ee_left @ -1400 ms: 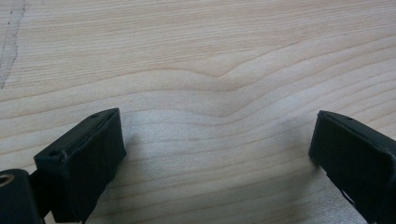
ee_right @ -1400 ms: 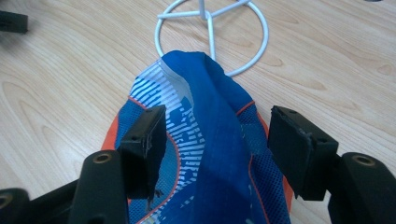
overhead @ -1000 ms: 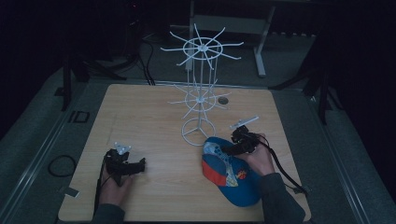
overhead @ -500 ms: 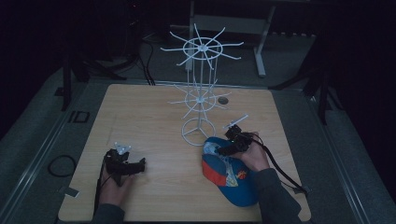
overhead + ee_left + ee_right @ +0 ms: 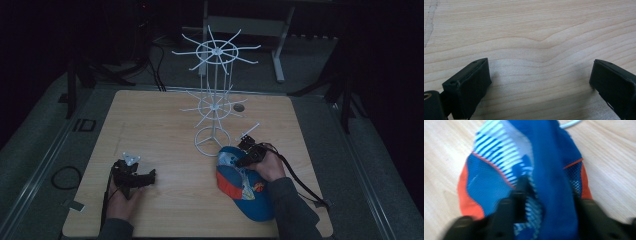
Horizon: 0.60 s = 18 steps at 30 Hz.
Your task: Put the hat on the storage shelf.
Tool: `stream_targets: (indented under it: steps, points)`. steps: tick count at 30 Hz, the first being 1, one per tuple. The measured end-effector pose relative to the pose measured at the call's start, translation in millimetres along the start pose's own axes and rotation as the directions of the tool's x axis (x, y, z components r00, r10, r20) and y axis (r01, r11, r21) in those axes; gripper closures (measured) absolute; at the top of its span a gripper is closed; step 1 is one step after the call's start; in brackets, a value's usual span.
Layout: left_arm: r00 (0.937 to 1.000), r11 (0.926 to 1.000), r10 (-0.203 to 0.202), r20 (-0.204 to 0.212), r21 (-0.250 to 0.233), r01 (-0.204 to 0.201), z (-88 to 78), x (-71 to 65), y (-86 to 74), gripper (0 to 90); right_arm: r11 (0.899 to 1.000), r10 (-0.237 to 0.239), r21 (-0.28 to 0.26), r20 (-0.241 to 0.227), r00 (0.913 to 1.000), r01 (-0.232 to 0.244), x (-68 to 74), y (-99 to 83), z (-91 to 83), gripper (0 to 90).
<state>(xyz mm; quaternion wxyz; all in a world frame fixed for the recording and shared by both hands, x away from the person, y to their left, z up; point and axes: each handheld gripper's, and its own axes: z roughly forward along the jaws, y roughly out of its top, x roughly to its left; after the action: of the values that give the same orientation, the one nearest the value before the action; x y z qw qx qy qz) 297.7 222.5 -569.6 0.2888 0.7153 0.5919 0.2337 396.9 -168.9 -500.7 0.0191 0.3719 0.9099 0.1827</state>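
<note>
The cap (image 5: 245,192) is lying on the table (image 5: 165,130), blue with orange panels and a white-striped patch, sitting at the near right part of the tabletop, just in front of the ring base of the white wire rack (image 5: 214,107). In the right gripper view the cap (image 5: 529,177) is spreading right across the frame, a thick fold of blue cloth running up between the two black jaws.

The right hand-held gripper (image 5: 248,152) is sitting at the far edge of the cap, just beside the rack's base. Its jaws are standing either side of that fold, but the picture is smeared with motion blur, so I cannot tell whether they are pinching the cloth or merely straddling it.

Over on the left, the left hand-held gripper (image 5: 134,176) is resting low on bare wood, well apart from the cap, and its jaws are spread wide with nothing between them.

What could go wrong from here? My guess is a lift toward the rack's spokes. If the bite is catching only a loose layer of soft cloth, the cap may be slipping out or sagging as it rises. The rack looks light and its base is close, so a swinging cap or the trailing cable could be nudging or tipping it.

Hard to make out: the room is dim, the jaw tips are lost in blur, the cap's near end is partly covered by the person's right forearm, and its peak is not clear.
</note>
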Motion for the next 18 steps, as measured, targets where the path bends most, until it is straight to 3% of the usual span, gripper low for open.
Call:
stream_targets:
  steps: [3,9,18]
  points:
    - [1.0,1.0,0.0,0.0,0.0,0.0,0.0,0.0,0.0,3.7,1.0,-0.018,-0.013,-0.011,0.9998,0.018,1.7,-1.2,-2.9,87.5]
    - [1.0,1.0,0.0,0.0,0.0,0.0,0.0,0.0,0.0,3.7,0.998,-0.044,-0.044,-0.002,0.999,0.044,5.6,-5.9,-14.2,88.3]
    - [1.0,1.0,0.0,0.0,0.0,0.0,0.0,0.0,0.0,3.7,0.988,-0.04,-0.15,-0.003,0.9992,0.039,11.0,-13.7,-37.0,88.3]
